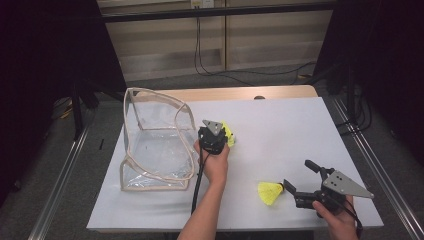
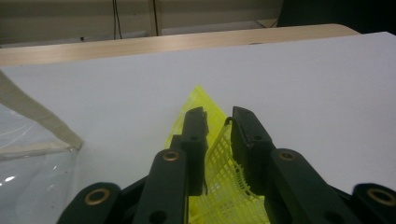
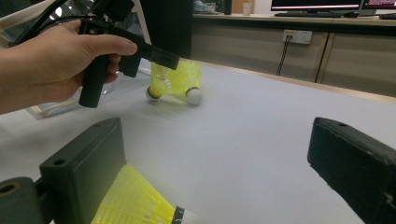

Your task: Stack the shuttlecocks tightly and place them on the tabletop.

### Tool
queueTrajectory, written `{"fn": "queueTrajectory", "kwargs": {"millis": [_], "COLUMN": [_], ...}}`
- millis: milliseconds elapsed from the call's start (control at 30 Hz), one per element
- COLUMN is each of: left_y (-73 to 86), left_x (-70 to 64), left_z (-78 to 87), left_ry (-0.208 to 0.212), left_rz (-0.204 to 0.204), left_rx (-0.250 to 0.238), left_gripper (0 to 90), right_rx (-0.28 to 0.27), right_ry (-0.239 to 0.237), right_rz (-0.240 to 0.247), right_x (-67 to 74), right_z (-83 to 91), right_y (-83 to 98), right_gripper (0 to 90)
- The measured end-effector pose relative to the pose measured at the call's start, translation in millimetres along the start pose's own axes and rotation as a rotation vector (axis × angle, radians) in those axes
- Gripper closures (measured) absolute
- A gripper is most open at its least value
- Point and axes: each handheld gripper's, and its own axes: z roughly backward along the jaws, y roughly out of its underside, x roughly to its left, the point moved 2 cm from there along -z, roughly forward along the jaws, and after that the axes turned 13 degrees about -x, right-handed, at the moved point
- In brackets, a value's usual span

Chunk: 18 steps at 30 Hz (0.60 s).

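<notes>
High view, near to far: at 5 o'clock the right gripper (image 1: 295, 187) rests on the desk (image 1: 300, 130), jaws wide, empty, beside a yellow shuttlecock (image 1: 270, 193). Toward centre, the left gripper (image 1: 220, 131) has narrow-set jaws astride a second shuttlecock (image 1: 228, 134)'s mesh skirt, seemingly barely pinching. At 10 o'clock stands the clear pouch (image 1: 157, 142). Likely step: bagging shuttlecocks; next, secure the grip, then lift toward the pouch.

no text, label, brand, number or sign can be read anywhere in these pictures.
</notes>
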Motion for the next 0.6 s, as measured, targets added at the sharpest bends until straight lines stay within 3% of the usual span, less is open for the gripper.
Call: {"fn": "queueTrajectory", "kwargs": {"millis": [167,600], "left_y": [1.6,4.8], "left_x": [-2.8,-9.8], "left_z": [-2.1,-4.8], "left_ry": [0.015,0.041], "left_rz": [0.023,0.034], "left_rx": [-0.004,0.013], "left_gripper": [71.2,62.6], "right_rx": [0.000,-0.001], "right_ry": [-0.003,-0.005], "right_rz": [-0.003,0.000], "right_x": [0.0,0.4], "right_z": [0.0,-0.2], "right_y": [0.1,-0.1], "right_gripper": [3.5,3.5]}}
